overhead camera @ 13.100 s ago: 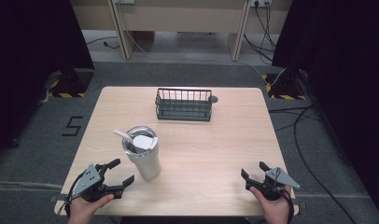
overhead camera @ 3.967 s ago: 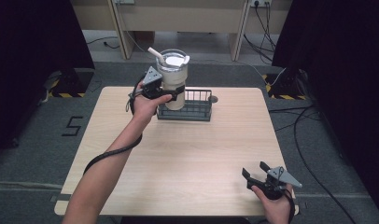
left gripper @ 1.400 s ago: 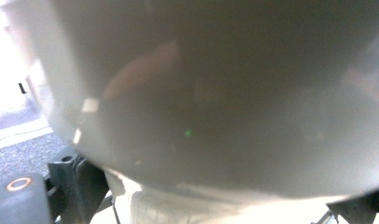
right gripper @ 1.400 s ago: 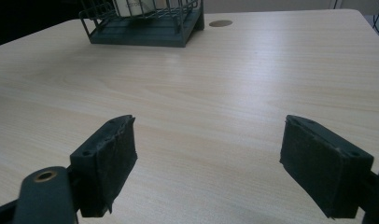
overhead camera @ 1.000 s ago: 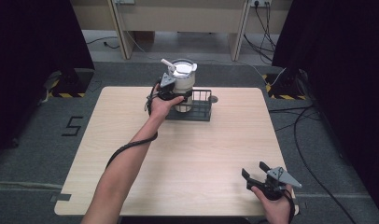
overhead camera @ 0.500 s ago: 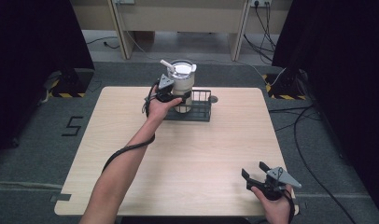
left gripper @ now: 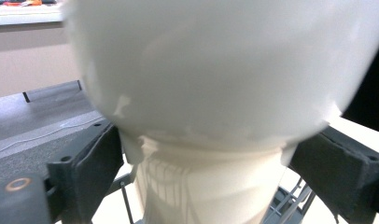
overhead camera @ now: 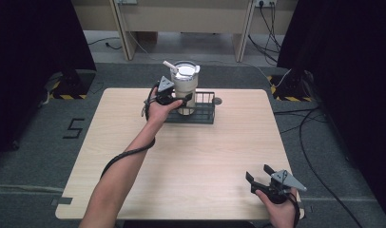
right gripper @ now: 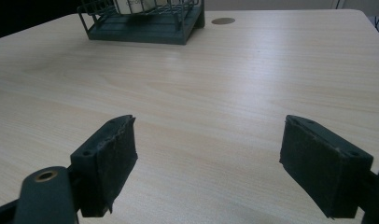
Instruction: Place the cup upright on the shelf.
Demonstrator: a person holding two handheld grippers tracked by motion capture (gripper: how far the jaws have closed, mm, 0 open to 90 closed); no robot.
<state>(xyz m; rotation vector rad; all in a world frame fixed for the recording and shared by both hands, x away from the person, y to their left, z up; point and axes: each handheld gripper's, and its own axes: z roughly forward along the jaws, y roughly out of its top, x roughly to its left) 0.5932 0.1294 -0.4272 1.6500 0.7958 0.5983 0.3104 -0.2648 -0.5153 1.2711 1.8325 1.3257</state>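
One tumbler [overhead camera: 184, 90] in left gripper's [overhead camera: 176, 99] clamp, one basket [overhead camera: 204, 113] (right gripper [overhead camera: 258, 176] jaws apart).

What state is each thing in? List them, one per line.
Tumbler: upright, lid on, straw in, lower part inside the basket.
Wire basket: upright at the table's far edge.
Left gripper: shut on the tumbler.
Right gripper: open, holding nothing, near the table's near edge.

The tumbler [overhead camera: 185, 90] is clasped between the left tool's [overhead camera: 181, 99] jaws, inside the wire basket [overhead camera: 203, 114] just below that tool. The right tool [overhead camera: 258, 178] is held over the bench's [overhead camera: 191, 161] near edge, basket far ahead.
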